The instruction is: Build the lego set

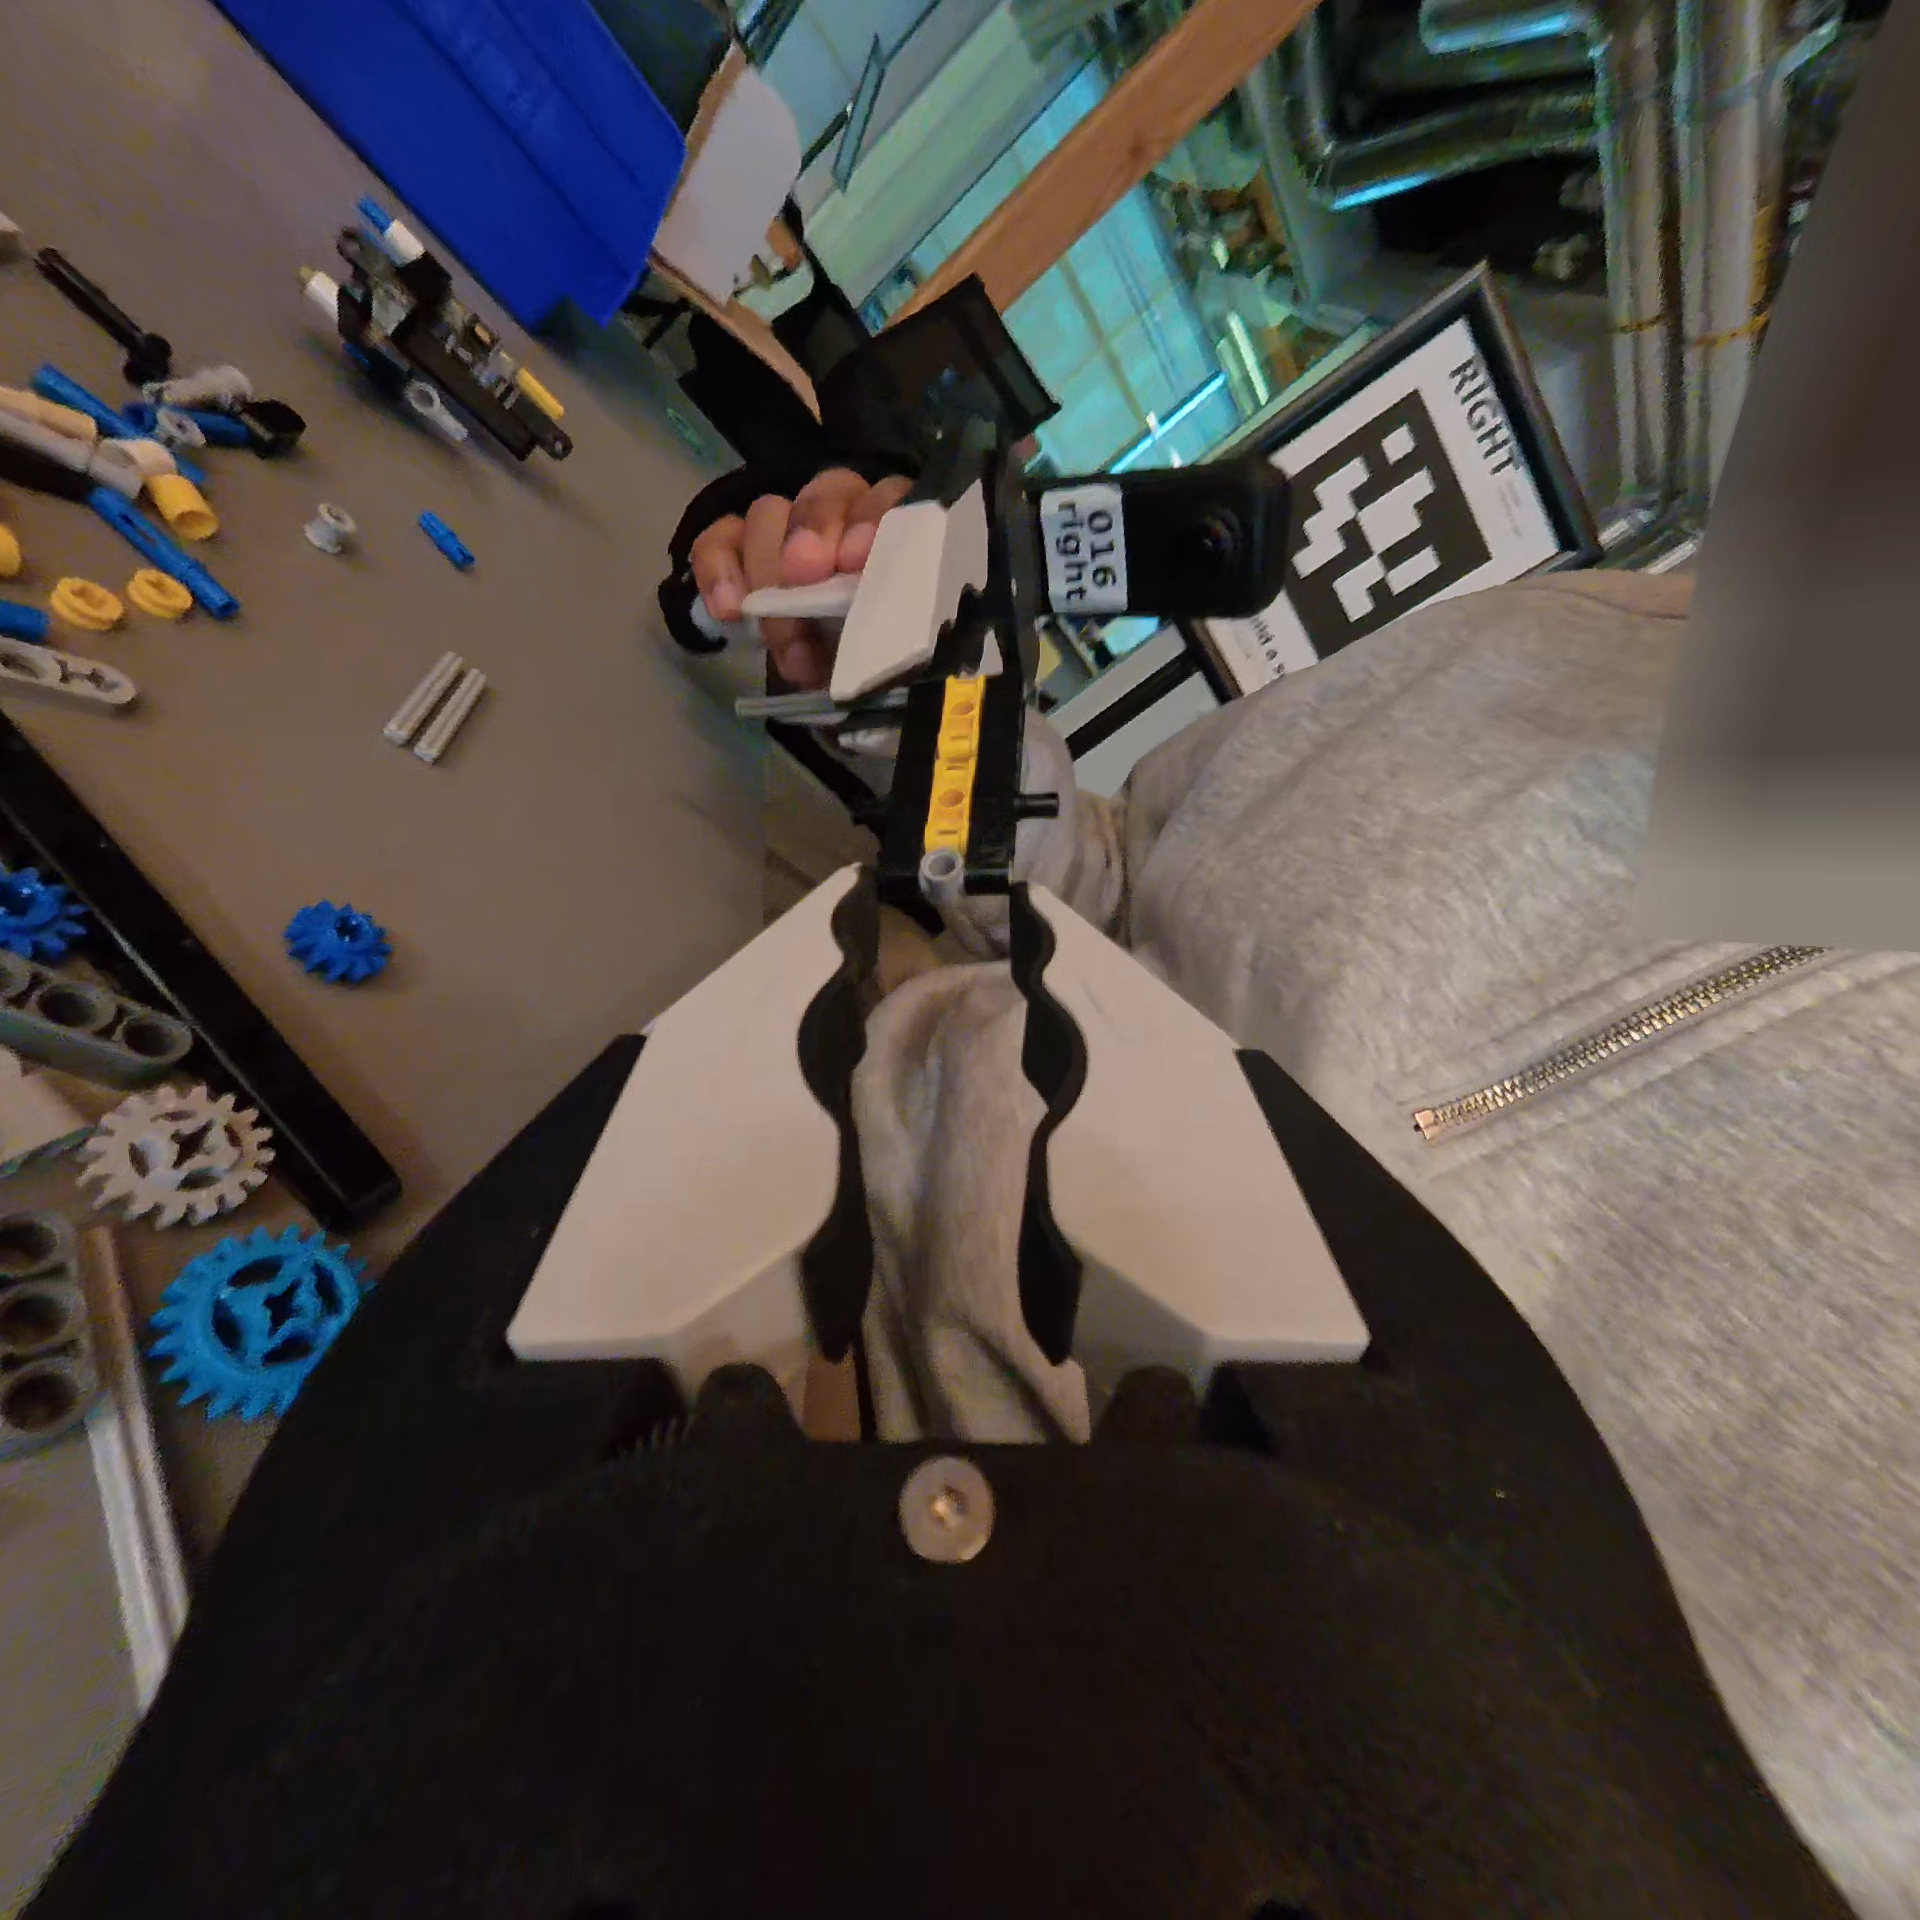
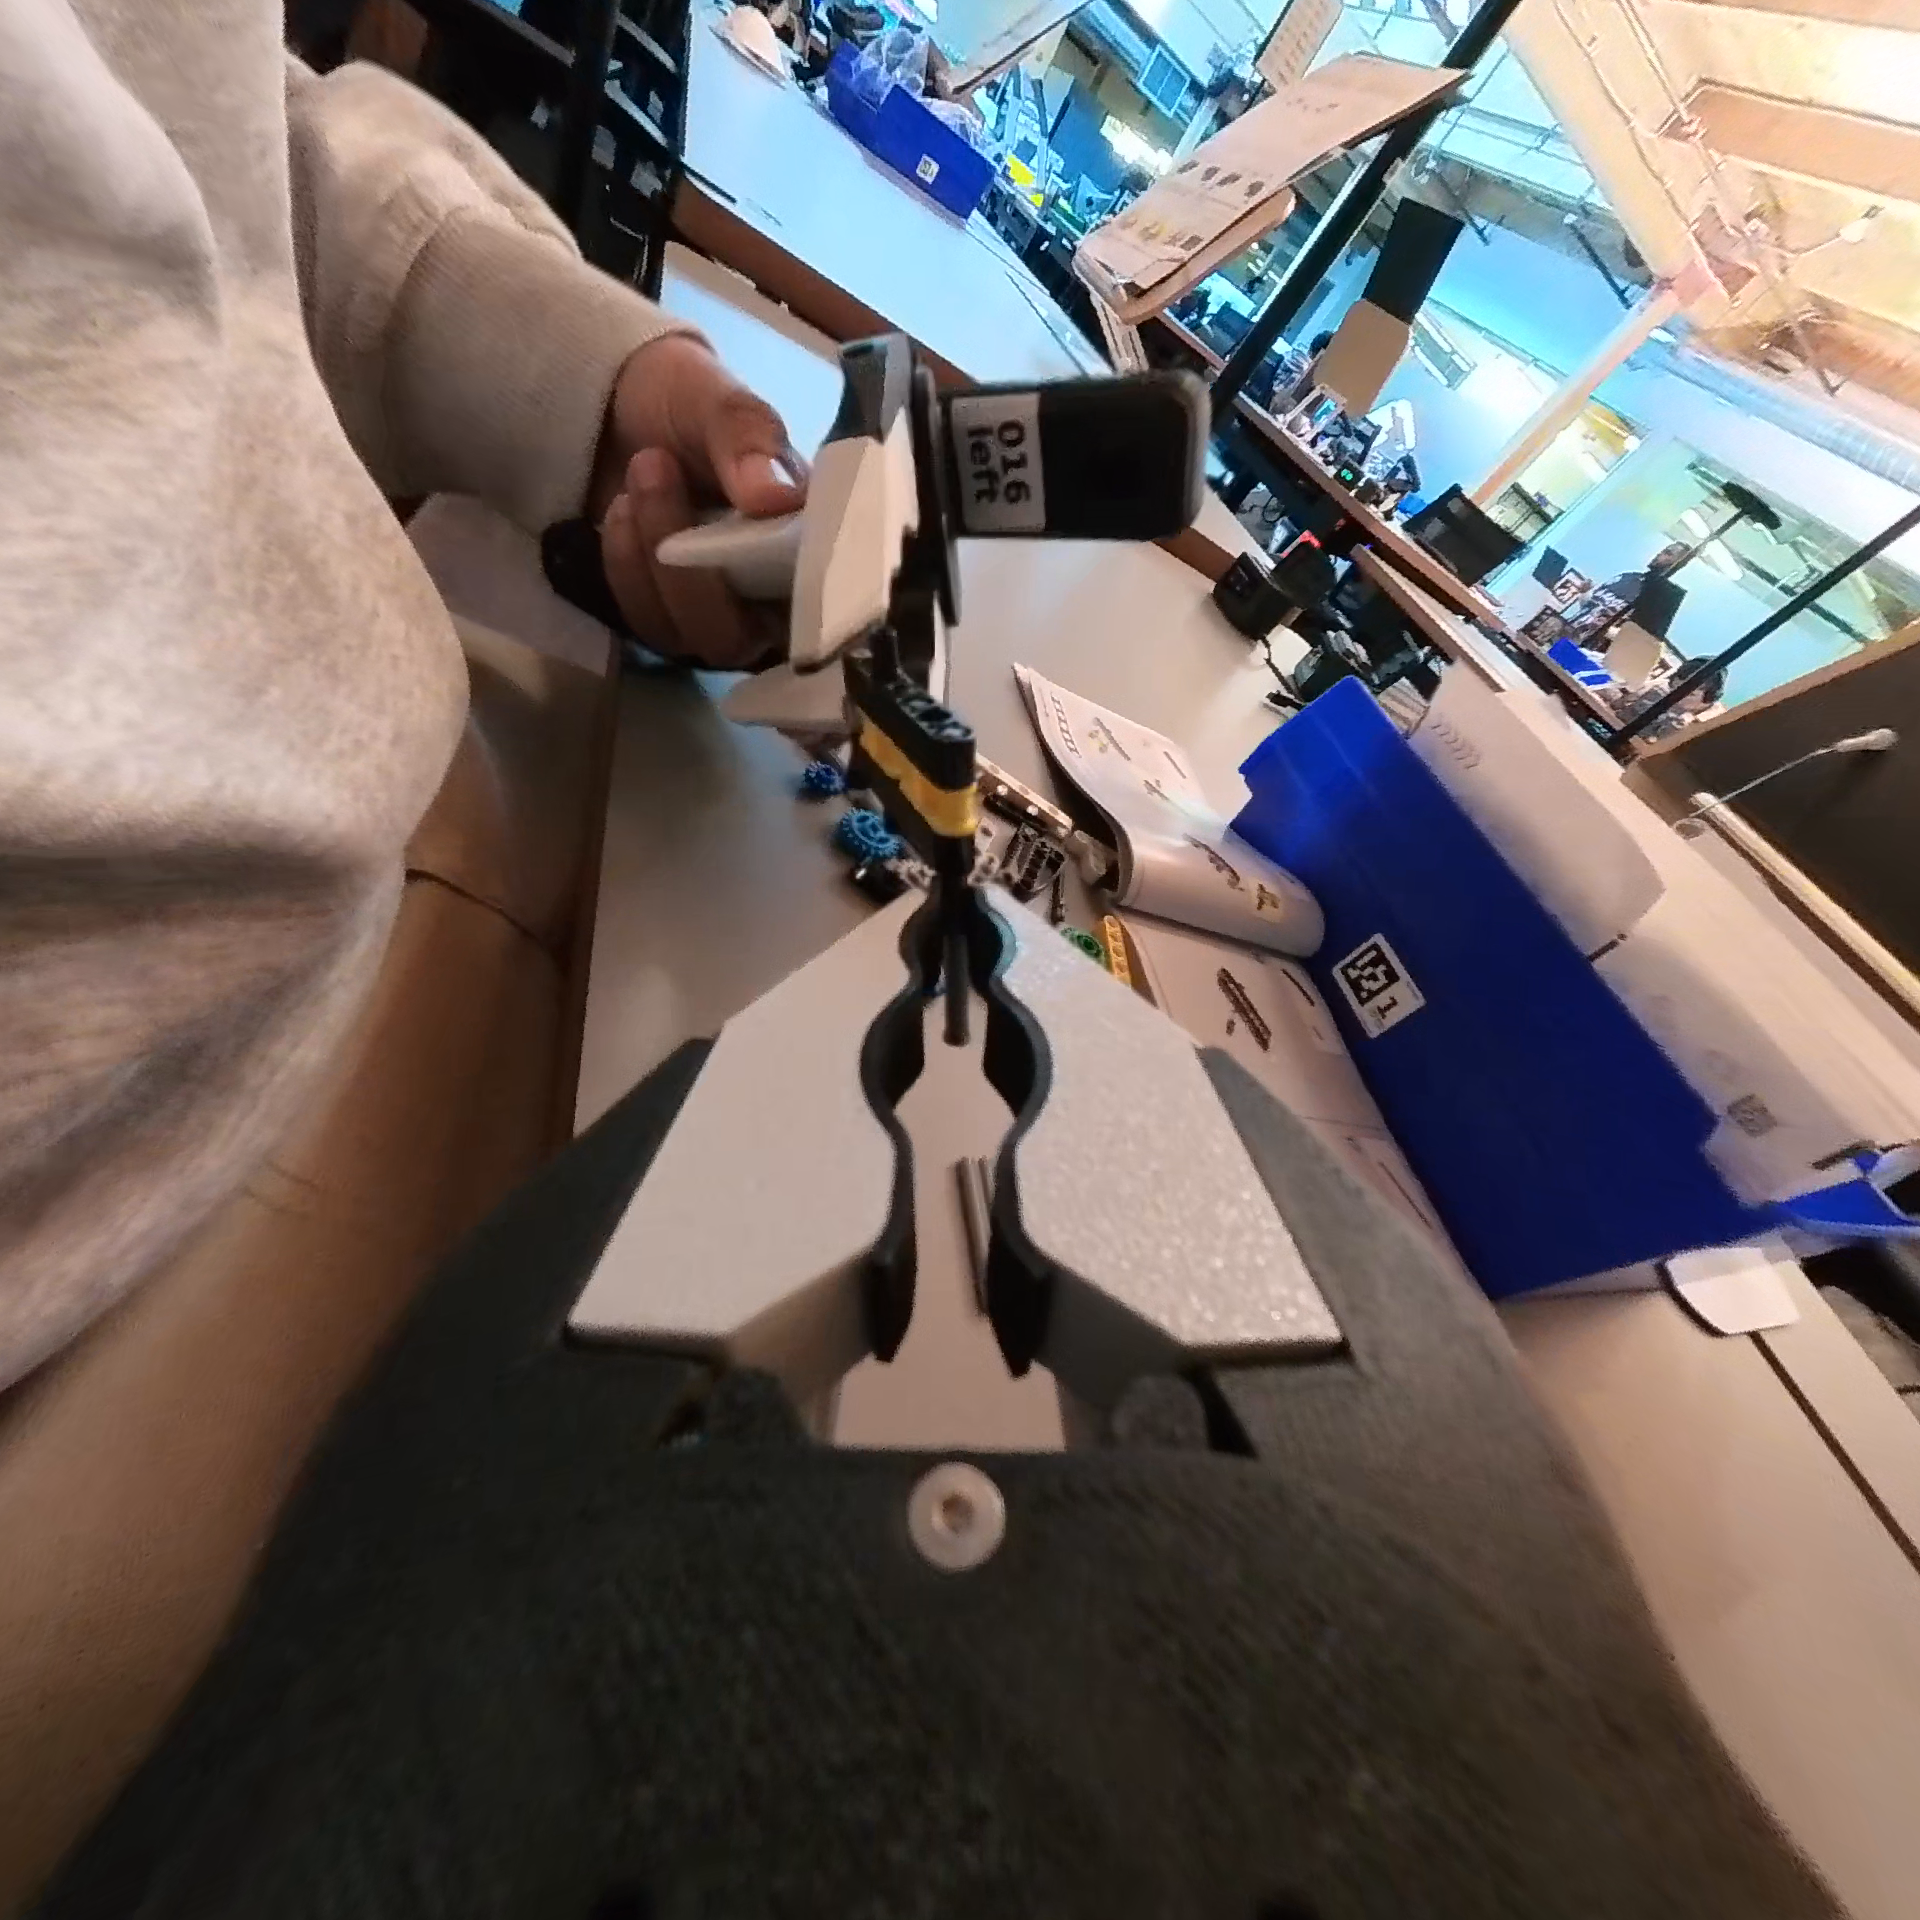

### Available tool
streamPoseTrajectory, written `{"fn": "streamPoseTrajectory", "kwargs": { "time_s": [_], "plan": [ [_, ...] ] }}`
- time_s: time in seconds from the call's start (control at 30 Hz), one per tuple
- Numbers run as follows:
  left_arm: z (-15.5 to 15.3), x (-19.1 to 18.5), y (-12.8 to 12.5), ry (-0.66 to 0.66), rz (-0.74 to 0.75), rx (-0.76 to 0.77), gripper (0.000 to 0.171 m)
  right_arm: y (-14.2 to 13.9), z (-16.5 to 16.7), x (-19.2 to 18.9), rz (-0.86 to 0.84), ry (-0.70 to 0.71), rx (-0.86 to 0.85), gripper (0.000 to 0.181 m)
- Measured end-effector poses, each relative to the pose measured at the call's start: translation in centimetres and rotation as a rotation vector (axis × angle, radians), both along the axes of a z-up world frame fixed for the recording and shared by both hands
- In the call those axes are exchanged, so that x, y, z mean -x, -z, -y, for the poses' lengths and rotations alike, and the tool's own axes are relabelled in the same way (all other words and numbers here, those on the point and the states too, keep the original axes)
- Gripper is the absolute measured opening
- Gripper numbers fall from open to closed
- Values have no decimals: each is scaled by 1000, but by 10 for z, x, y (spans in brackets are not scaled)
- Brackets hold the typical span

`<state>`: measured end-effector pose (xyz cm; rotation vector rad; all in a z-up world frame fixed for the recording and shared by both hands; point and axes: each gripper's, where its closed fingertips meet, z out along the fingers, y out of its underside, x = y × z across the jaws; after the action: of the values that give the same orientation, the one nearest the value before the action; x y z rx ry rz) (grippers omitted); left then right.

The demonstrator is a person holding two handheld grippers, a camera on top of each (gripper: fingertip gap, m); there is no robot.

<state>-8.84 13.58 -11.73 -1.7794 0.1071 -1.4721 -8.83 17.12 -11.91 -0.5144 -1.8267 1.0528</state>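
A: Where is the piece they are working on?

B: Mid-air, in the centre of both views, off the table. It is a small black and yellow assembly, a yellow beam sandwiched between black ones. In the left wrist view the left gripper pinches its near end with only the fingertips; the wavy jaws stand apart further back.

A: And the other claw?

B: The right gripper is closed at its tips on a thin black axle that runs up into the assembly's lower end. I judge it is being pushed in or seated, though the pictures cannot show how deep it sits.

A: How much of the build is done?

B: Not much, I'd say. A second, longer black sub-assembly lies in the upper left of the left view, near a blue bin. Around it the table is strewn with loose parts: blue gears, a white gear, yellow bushes, two grey axles, and grey beams at the left edge.

A: Instructions?

B: An open booklet lies right of centre in the right view. With so many parts unused, most steps look left to do.
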Motion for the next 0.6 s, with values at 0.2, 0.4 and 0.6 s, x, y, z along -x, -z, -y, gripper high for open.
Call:
{"fn": "streamPoseTrajectory", "kwargs": {
  "time_s": [0.2, 0.4, 0.6],
  "plan": [
    [4, 28, -22, -93, -16, -73, 74, 3, 15, -6, -5, -95, -93, 2],
    [11, -25, -10, 152, -197, -18, 61, 10, 28, -10, 36, -192, -265, 2],
    [13, -42, 3, 260, -252, 34, 38, 3, 40, -14, 35, -252, -282, 2]
  ]
}}
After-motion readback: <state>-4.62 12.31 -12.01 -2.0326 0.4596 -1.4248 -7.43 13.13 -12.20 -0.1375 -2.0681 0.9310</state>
